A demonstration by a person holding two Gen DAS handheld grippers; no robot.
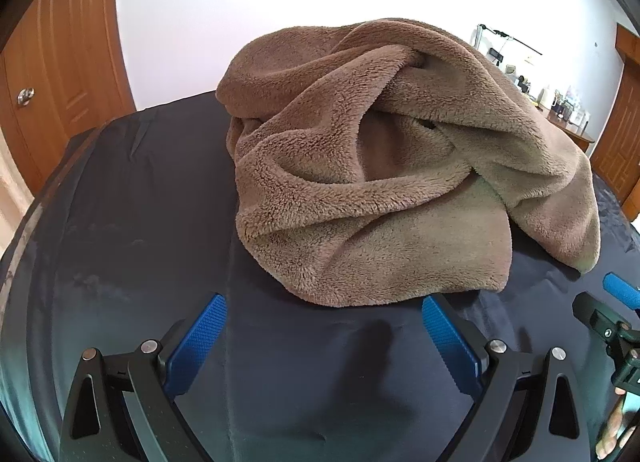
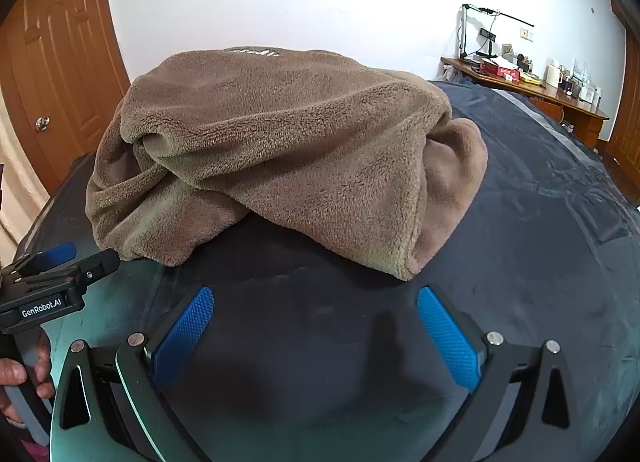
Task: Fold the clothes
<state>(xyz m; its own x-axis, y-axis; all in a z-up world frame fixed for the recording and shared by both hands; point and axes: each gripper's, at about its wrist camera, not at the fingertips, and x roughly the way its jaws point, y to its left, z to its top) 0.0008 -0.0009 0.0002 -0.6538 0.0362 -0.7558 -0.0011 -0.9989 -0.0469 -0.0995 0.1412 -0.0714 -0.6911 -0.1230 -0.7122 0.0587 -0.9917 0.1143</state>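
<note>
Both tools, left [image 1: 324, 336] and right [image 2: 316, 328], spread wide, empty; crumpled brown fleece garment [image 1: 400, 157], its shape lost in folds.

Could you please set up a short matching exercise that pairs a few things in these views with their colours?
Things:
1. fleece garment
2. bed cover
3. door
4. left gripper pads

Colours:
A. blue
B. orange-brown wood
C. taupe brown
D. dark navy

Pairs: 1-C, 2-D, 3-B, 4-A
</note>
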